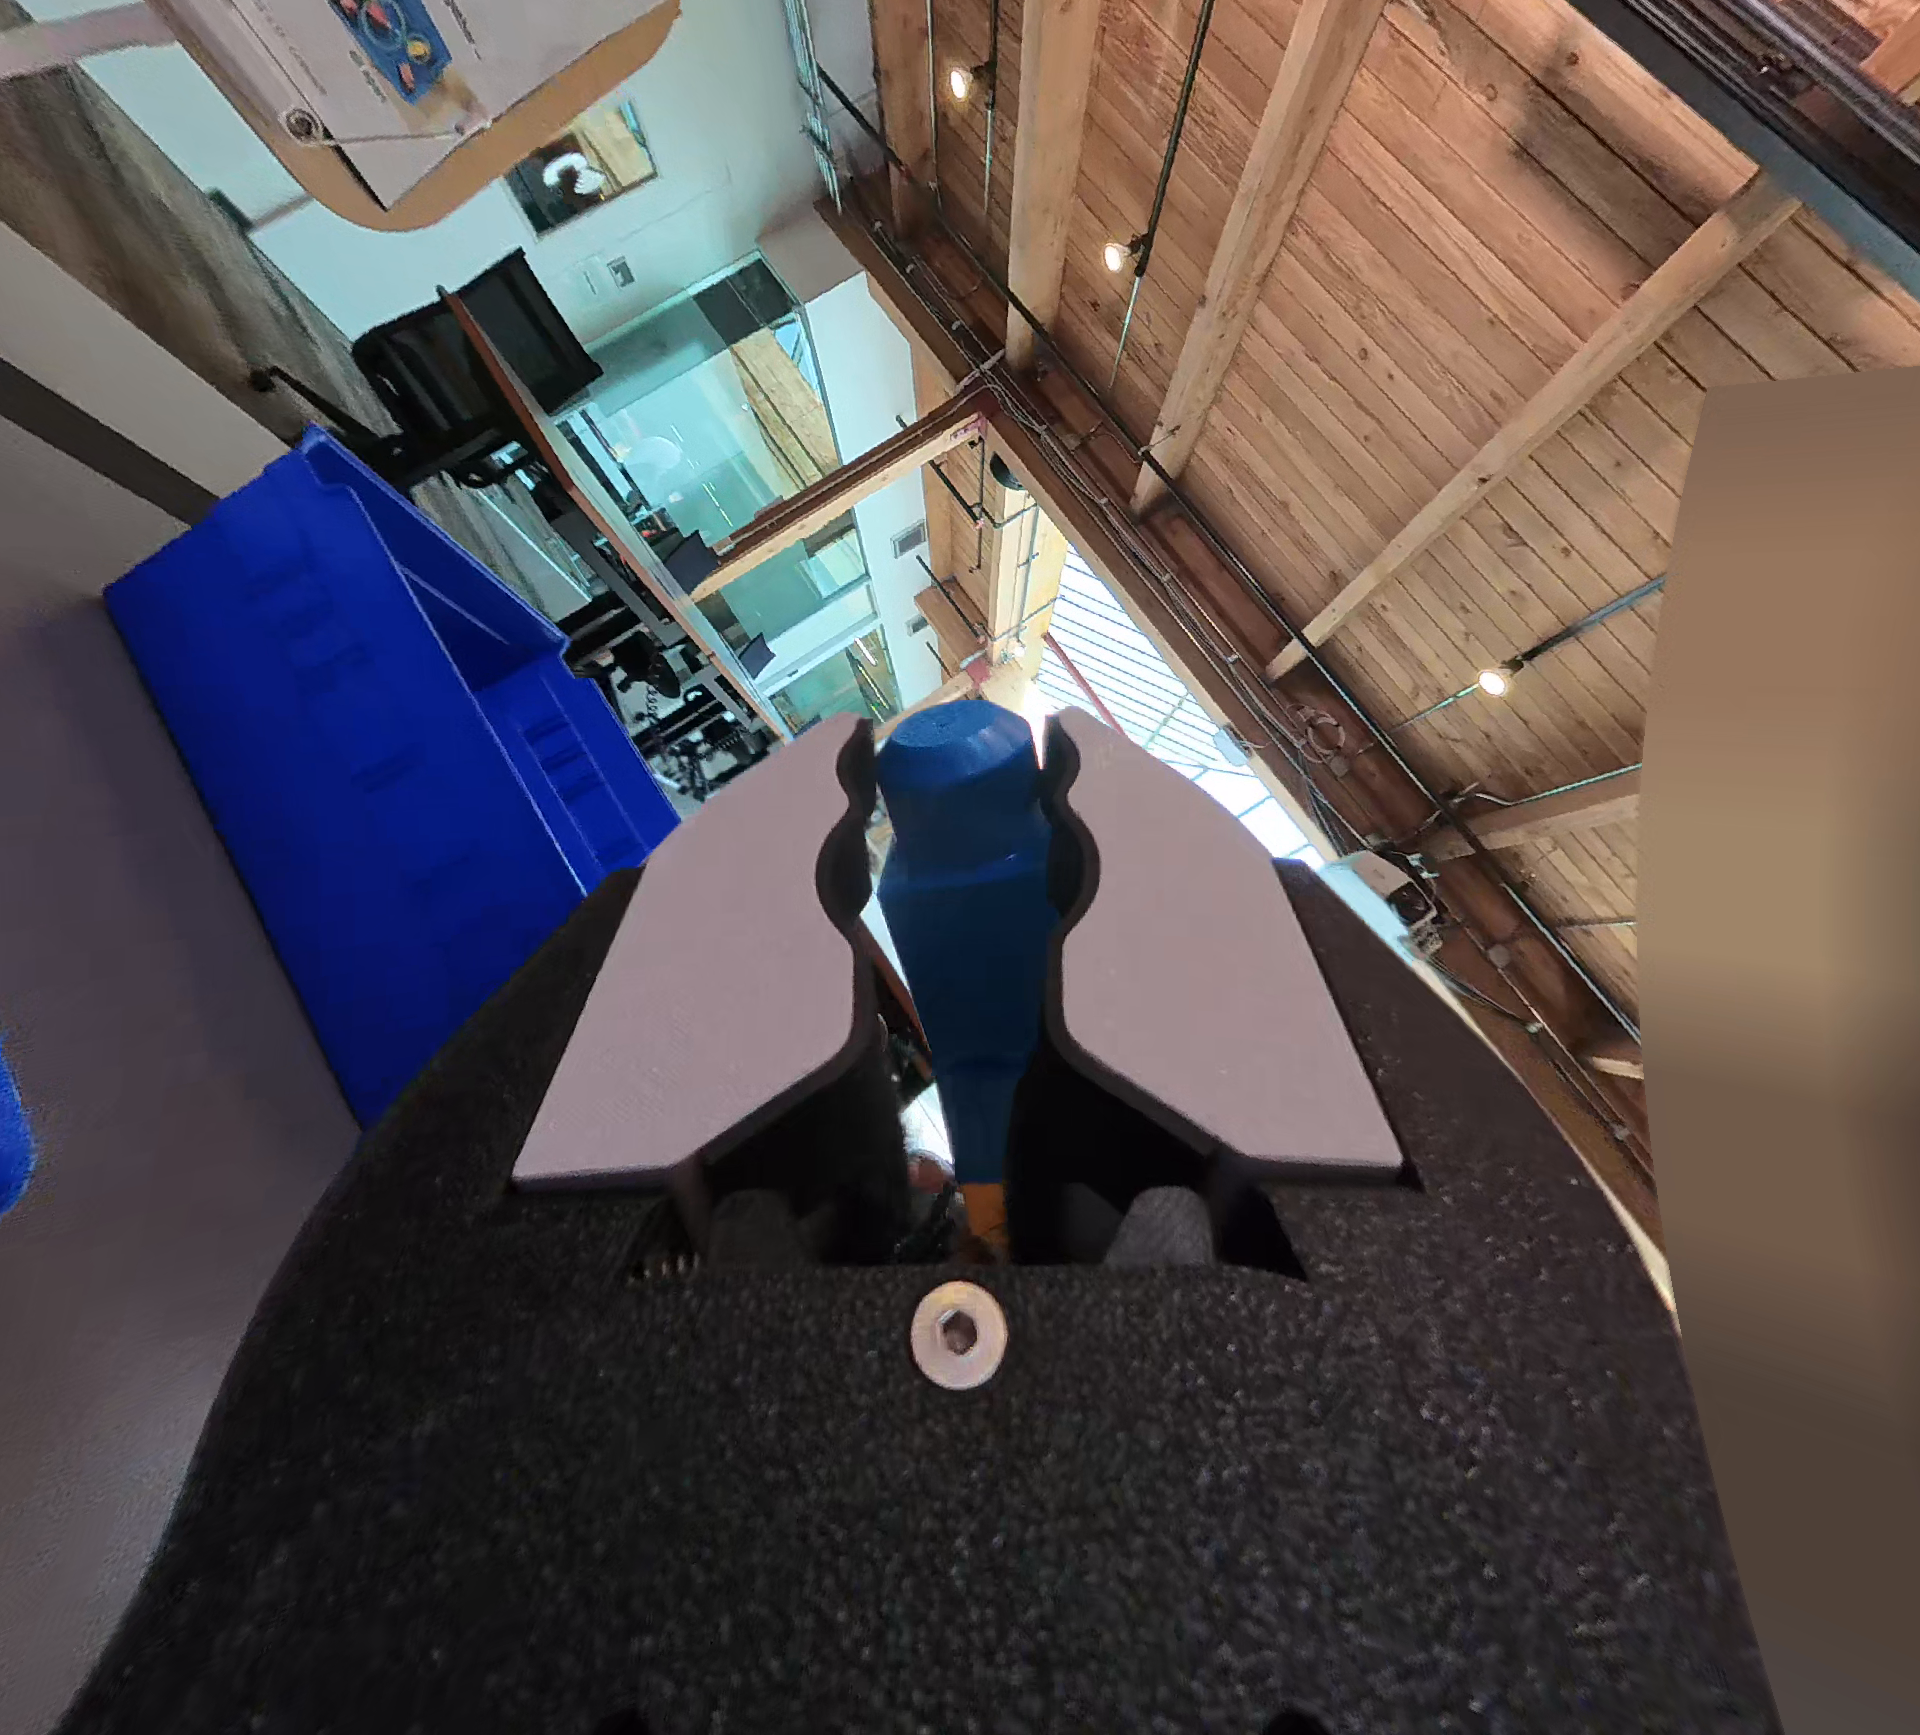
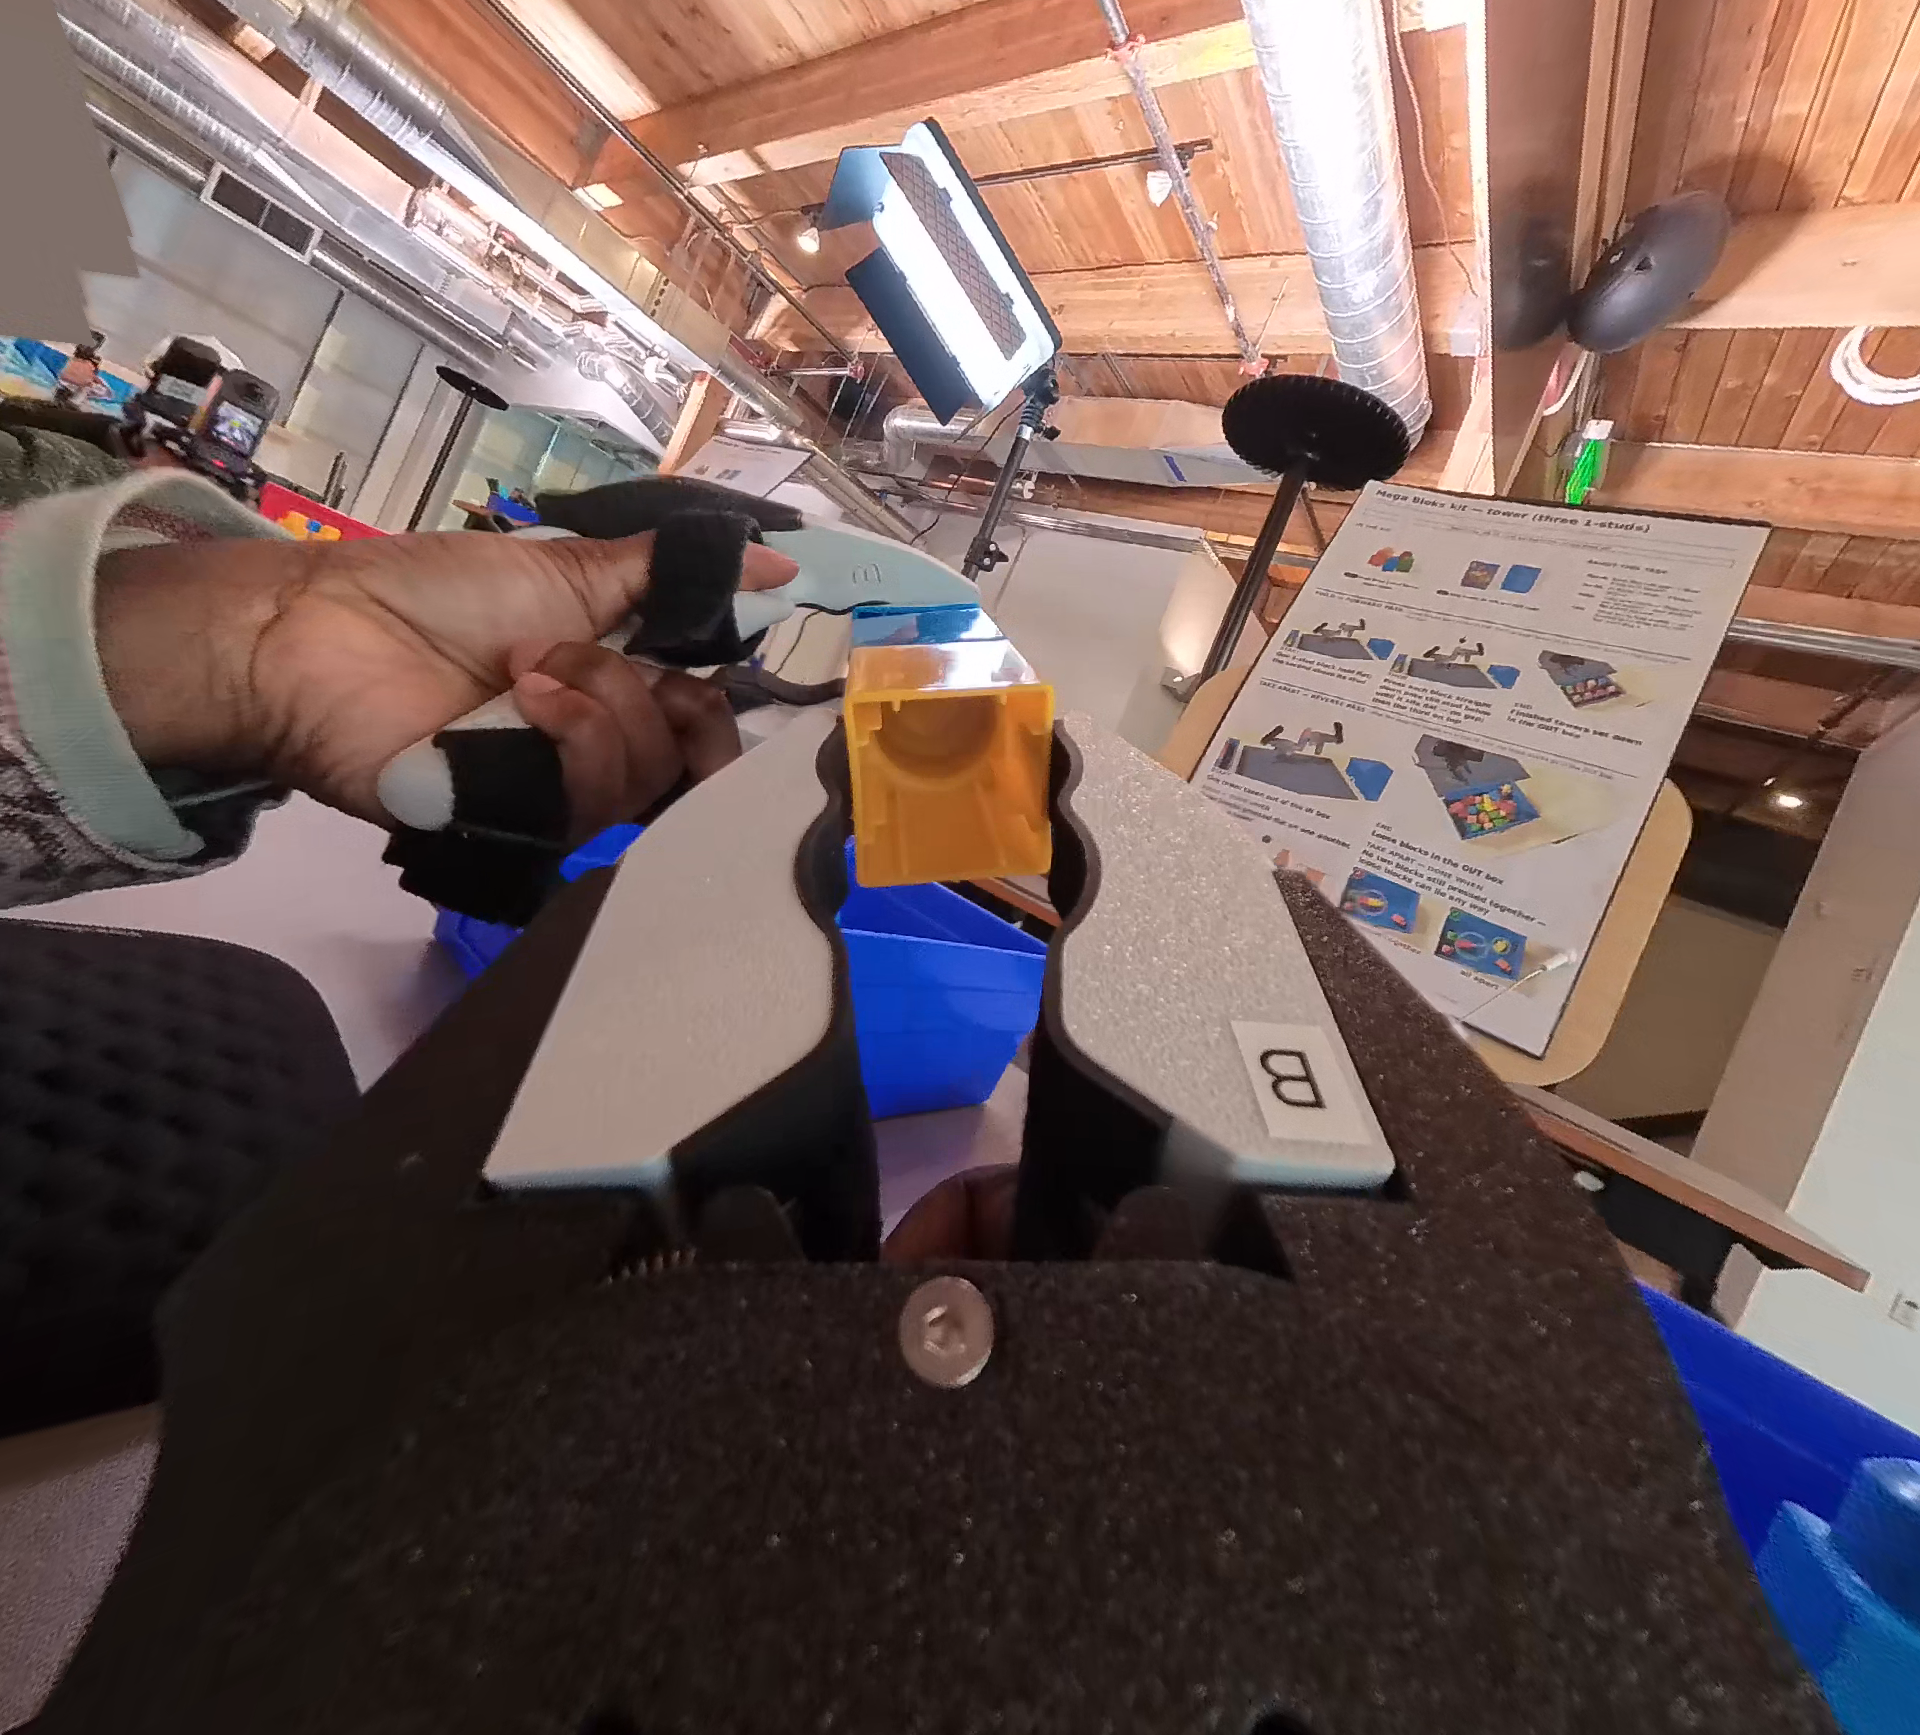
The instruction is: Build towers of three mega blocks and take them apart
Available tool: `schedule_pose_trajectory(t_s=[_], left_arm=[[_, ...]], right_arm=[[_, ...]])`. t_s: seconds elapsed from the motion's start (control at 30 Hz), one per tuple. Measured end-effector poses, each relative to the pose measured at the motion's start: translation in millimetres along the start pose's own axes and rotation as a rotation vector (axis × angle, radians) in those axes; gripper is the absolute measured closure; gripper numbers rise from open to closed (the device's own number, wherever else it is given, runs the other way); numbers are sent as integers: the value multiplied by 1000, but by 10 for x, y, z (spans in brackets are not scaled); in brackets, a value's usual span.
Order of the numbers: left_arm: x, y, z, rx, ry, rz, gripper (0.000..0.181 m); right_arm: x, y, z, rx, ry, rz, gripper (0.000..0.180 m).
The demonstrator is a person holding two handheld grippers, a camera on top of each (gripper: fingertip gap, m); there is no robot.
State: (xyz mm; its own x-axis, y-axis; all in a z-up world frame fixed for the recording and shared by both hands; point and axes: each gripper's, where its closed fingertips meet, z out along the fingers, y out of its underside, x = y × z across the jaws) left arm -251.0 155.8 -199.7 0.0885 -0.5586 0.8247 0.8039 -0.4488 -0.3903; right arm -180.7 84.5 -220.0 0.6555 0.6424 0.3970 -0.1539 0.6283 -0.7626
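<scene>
The left gripper (image 1: 956, 750) is closed on a blue block (image 1: 961, 812), whose stud points forward past the fingertips. The right gripper (image 2: 951, 771) clamps a yellow block (image 2: 945, 792), its hollow underside facing the camera; a blue block (image 2: 914, 623) sits joined just beyond it. The person's left hand (image 2: 416, 646) works the other tool, left of this claw. A blue bin (image 2: 935, 989) lies below the fingers. I judge a pulling-apart step: pull straight along the stud axis and grip firmly, without twisting.
</scene>
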Motion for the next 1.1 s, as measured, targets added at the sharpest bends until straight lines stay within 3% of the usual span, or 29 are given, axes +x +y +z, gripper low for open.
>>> schedule_pose_trajectory(t_s=[0.1,1.0,1.03,1.1], left_arm=[[-4,21,-14,39,-37,34,151],[197,93,39,-35,67,138,151],[197,144,44,-73,92,103,149],[129,191,46,-97,101,-1,128]], right_arm=[[10,-2,-1,-11,29,-70,144],[15,-85,-31,51,6,39,145],[29,-87,-32,52,11,39,144],[31,-112,-47,63,15,13,145]])
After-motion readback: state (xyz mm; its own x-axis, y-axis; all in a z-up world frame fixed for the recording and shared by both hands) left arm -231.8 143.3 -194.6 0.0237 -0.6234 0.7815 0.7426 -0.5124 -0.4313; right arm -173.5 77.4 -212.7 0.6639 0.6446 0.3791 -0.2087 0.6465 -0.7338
